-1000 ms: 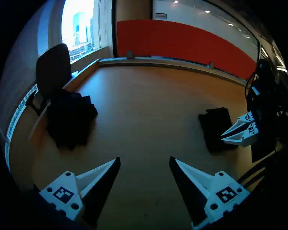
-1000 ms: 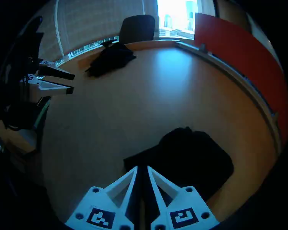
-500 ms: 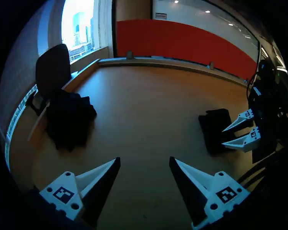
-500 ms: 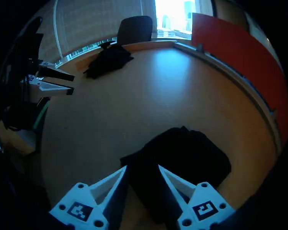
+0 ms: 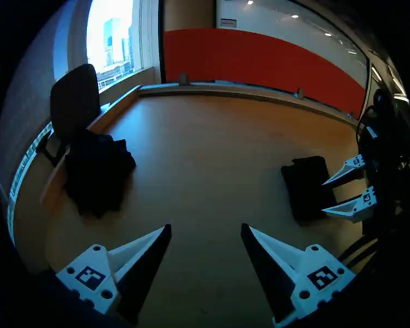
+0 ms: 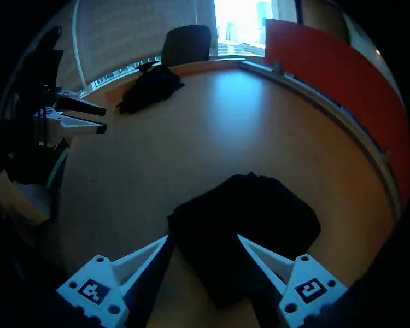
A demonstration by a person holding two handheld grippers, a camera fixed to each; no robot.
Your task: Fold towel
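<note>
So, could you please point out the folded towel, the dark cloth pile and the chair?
folded towel (image 6: 249,218), right gripper view, top face.
dark cloth pile (image 5: 98,172), left gripper view, centre.
chair (image 5: 74,101), left gripper view, backrest.

The left gripper (image 5: 205,227) has two white wedge-shaped fingers (image 5: 292,262) with black inner faces, each base carrying a square black-and-white marker (image 5: 90,276) ringed by small round screw holes. The right gripper (image 6: 204,236) is the same build, one marker per base. Thin dark cables (image 5: 361,249) at the left gripper view's lower right.
</note>
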